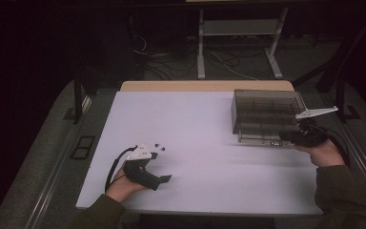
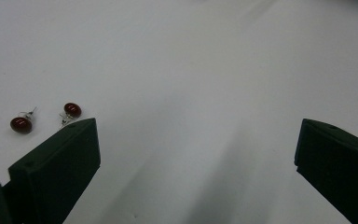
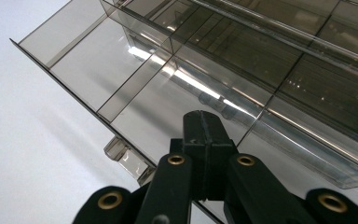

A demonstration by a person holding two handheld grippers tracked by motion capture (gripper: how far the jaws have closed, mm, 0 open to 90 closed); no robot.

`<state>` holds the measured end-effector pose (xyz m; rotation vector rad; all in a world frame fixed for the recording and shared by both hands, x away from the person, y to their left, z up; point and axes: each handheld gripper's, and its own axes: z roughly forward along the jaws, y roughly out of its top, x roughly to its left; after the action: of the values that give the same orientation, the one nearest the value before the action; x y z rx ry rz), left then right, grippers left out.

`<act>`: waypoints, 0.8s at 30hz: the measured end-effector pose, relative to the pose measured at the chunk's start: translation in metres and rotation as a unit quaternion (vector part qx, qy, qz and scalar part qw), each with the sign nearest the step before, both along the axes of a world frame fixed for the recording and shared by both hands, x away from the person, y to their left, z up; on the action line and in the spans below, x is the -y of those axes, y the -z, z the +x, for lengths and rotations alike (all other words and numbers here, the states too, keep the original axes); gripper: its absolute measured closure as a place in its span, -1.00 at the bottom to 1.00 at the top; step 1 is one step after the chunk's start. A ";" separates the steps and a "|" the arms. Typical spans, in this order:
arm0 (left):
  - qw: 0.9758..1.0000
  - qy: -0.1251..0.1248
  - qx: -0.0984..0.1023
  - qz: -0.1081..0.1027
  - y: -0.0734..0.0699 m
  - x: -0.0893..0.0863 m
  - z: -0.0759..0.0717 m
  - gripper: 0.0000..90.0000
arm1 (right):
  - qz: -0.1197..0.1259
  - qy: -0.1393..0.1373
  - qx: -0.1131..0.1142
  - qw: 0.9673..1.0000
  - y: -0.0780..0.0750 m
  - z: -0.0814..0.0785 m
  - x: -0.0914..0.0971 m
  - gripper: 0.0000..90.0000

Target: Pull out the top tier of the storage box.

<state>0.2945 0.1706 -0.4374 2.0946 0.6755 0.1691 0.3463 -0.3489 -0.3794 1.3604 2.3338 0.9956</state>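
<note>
Right claw (image 3: 204,140), jaws pressed together and empty, rests over the open drawer (image 3: 121,79) of the clear box (image 1: 267,114). Left claw (image 2: 196,154) gapes wide; two red earrings (image 2: 46,117) lie beside its left jaw on the desk (image 1: 195,157). Next, probably: swing left and pinch one.

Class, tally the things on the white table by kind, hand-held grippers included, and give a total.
Red earrings: 2
Smoky clear drawer box: 1
Grippers, left gripper and right gripper: 2
Total: 5
</note>
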 end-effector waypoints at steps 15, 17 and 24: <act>1.000 0.003 0.000 -0.003 0.001 0.000 0.001 -1.00 | 0.043 -0.025 0.038 0.998 -0.017 -0.011 -0.010 0.87; 1.000 0.004 0.000 -0.002 0.001 0.000 0.001 -1.00 | 0.049 -0.030 0.039 0.998 -0.018 -0.013 -0.013 0.74; 1.000 0.003 -0.001 0.001 0.001 0.001 0.001 -1.00 | 0.068 -0.053 0.051 0.995 -0.020 -0.023 -0.029 0.11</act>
<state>0.2959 0.1700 -0.4382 2.0985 0.6696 0.1650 0.3232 -0.3204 -0.3596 1.2113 2.3187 1.2453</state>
